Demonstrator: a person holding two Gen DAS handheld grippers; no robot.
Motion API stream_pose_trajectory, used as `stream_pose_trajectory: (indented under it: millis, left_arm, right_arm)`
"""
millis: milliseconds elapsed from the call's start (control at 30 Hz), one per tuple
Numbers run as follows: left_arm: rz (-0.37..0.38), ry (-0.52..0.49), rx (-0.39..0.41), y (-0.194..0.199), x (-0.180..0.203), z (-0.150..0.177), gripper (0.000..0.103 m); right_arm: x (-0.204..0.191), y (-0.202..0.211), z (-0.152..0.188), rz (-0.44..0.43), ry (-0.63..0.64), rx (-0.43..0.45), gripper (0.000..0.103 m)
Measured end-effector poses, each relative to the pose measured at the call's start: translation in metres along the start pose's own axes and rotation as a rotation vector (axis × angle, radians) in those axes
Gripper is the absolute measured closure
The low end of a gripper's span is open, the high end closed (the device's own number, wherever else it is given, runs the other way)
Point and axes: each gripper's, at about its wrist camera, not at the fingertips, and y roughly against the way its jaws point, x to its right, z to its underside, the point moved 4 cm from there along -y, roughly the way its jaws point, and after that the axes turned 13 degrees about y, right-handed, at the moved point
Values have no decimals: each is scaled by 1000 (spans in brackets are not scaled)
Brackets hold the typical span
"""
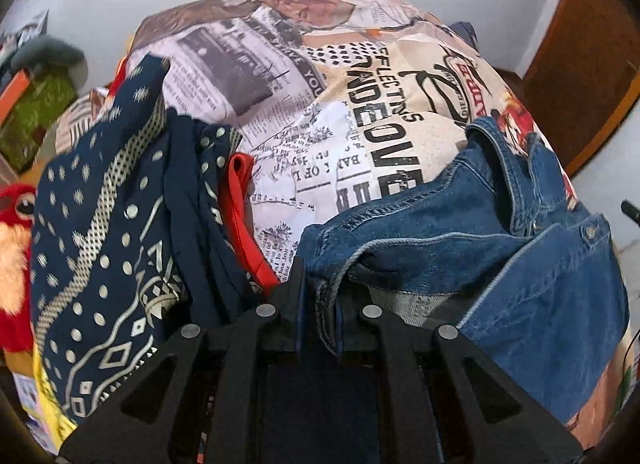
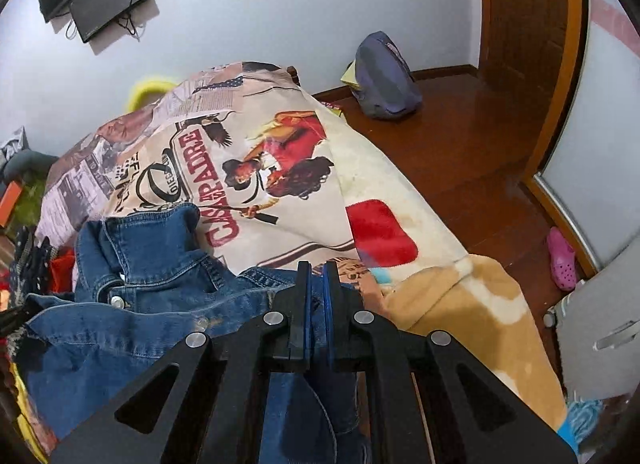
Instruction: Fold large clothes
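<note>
A blue denim jacket (image 1: 500, 240) lies bunched on a bed covered by a newspaper-print sheet (image 1: 340, 104). My left gripper (image 1: 320, 296) is shut on a folded edge of the denim, which rises between its black fingers. In the right wrist view the same denim jacket (image 2: 140, 276) spreads left of my right gripper (image 2: 316, 288). That gripper is shut, its blue pads pinching denim that hangs down between the fingers. The jacket's collar and metal buttons face up.
A navy patterned cloth (image 1: 104, 232) and a red garment (image 1: 244, 204) lie left of the jacket. A red plush toy (image 1: 16, 256) sits at the left edge. A cream and tan blanket (image 2: 440, 264) hangs off the bed over wooden floor (image 2: 460, 144), with a grey backpack (image 2: 384, 76) and pink shoe (image 2: 562, 264).
</note>
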Motion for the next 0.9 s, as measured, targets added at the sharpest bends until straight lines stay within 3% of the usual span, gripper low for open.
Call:
stream_pose_trajectory:
  millis: [100, 167, 233, 333, 400, 500, 567, 767, 900]
  left_arm:
    - [27, -13, 11, 16, 5, -6, 85]
    - [64, 3, 32, 33, 6, -14, 72]
    - [80, 19, 102, 57, 8, -23, 53]
    - [23, -23, 215, 91, 13, -34, 45]
    - [7, -53, 225, 101, 17, -33, 45]
    - [18, -100, 199, 108, 25, -19, 42]
    - [30, -131, 168, 107, 31, -2, 39]
    - [79, -211, 35, 79, 50, 53, 37]
    - [101, -212, -59, 54, 55, 81, 38]
  right_arm:
    - [-1, 10, 1, -3, 27, 9, 98]
    - [-7, 18, 2, -5, 68, 14, 98]
    - [-16, 30, 4, -22, 108, 17, 98]
    - [-29, 46, 7, -61, 131, 25, 98]
    - [-37, 55, 8, -99, 124, 24, 96]
    - [-51, 60, 10, -163, 106, 8, 78]
    - [-64, 68, 13, -175, 107, 2, 55]
    - [-109, 72, 29, -227, 193, -21, 54]
    - [-136, 59, 43, -258, 243, -57, 53]
